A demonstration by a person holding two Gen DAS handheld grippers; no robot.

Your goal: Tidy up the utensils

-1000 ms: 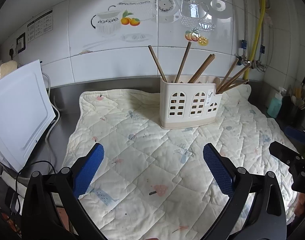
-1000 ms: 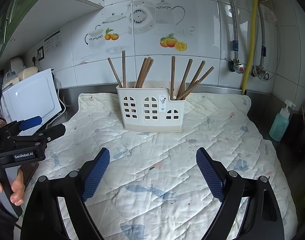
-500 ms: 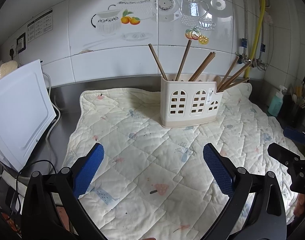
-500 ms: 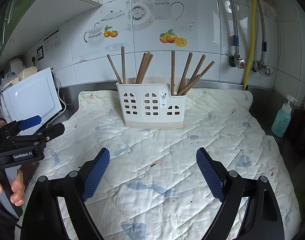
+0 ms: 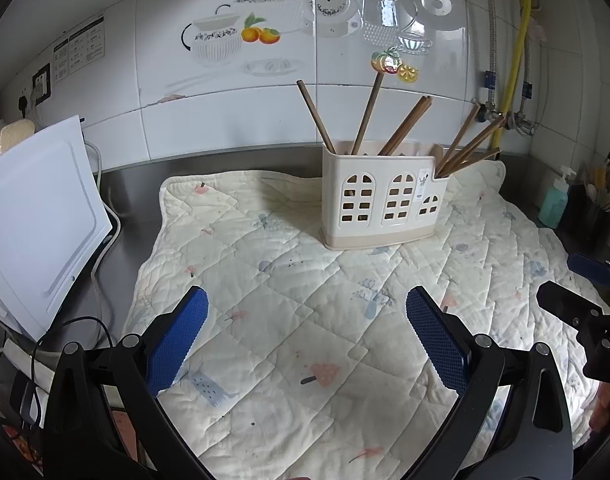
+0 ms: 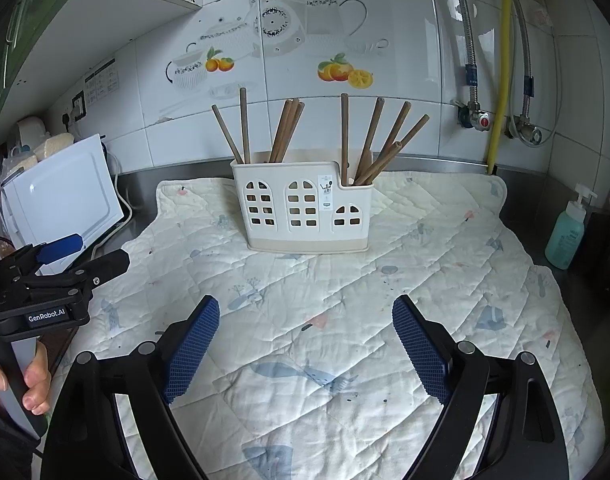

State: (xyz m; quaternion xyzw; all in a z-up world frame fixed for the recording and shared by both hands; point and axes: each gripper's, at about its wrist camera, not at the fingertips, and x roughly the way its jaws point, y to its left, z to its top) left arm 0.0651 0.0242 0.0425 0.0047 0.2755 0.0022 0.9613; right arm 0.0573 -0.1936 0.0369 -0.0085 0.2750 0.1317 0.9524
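A cream utensil holder (image 5: 381,204) with arched cut-outs stands upright toward the back of a quilted mat (image 5: 305,300); it also shows in the right wrist view (image 6: 305,208). Several brown wooden chopsticks (image 5: 405,126) stand in its tall and low compartments, also in the right wrist view (image 6: 369,140). My left gripper (image 5: 307,304) is open and empty, held above the mat well in front of the holder. My right gripper (image 6: 305,316) is open and empty, likewise in front of the holder. Each gripper shows at the edge of the other's view.
A white appliance (image 5: 37,220) with cables stands left of the mat on the steel counter. A teal soap bottle (image 6: 565,232) stands at the right. Pipes and valves (image 6: 501,80) run down the tiled wall at the back right.
Both grippers have drawn back slightly and risen; the holder sits a little farther and higher in both views. Both jaws stay open.
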